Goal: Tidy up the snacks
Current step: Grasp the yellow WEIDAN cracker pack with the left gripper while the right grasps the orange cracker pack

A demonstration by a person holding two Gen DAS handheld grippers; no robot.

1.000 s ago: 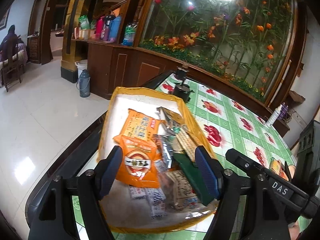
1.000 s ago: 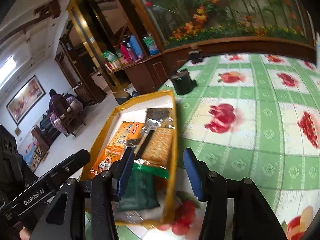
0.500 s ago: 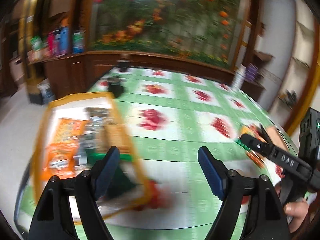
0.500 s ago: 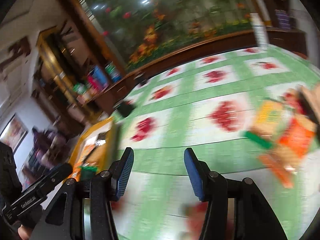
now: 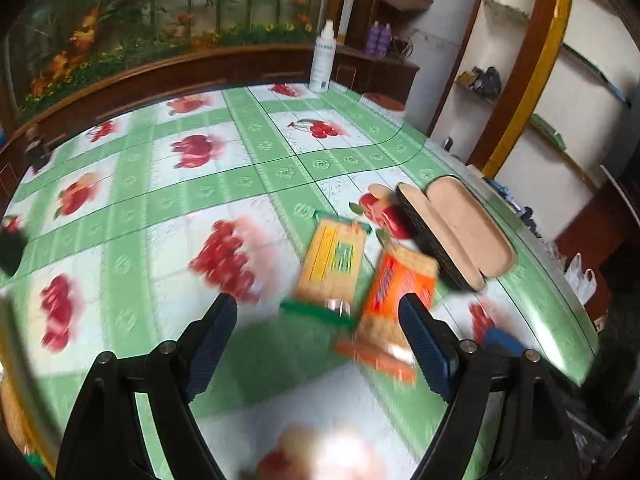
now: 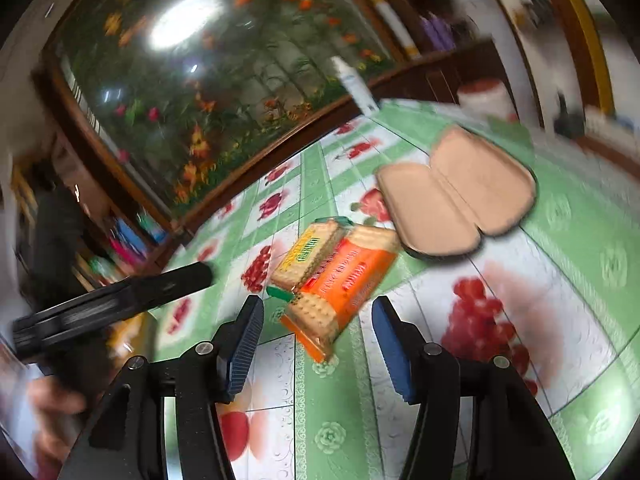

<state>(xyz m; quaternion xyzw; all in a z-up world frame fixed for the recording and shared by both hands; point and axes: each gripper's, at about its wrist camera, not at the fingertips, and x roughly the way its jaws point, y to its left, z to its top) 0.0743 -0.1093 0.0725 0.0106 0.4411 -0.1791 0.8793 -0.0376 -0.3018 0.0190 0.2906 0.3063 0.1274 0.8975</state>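
Snacks: a green-edged cracker pack (image 5: 332,266) and an orange cracker pack (image 5: 394,300) lie touching on the desk (image 5: 180,200), just beside an open glasses case (image 5: 460,232).
Left gripper (image 5: 318,330): fingers spread and just been widening, nothing between them, likely readying a pick.
Right gripper (image 6: 318,326): fingers apart, also widening, empty, aimed at the orange pack's near end.
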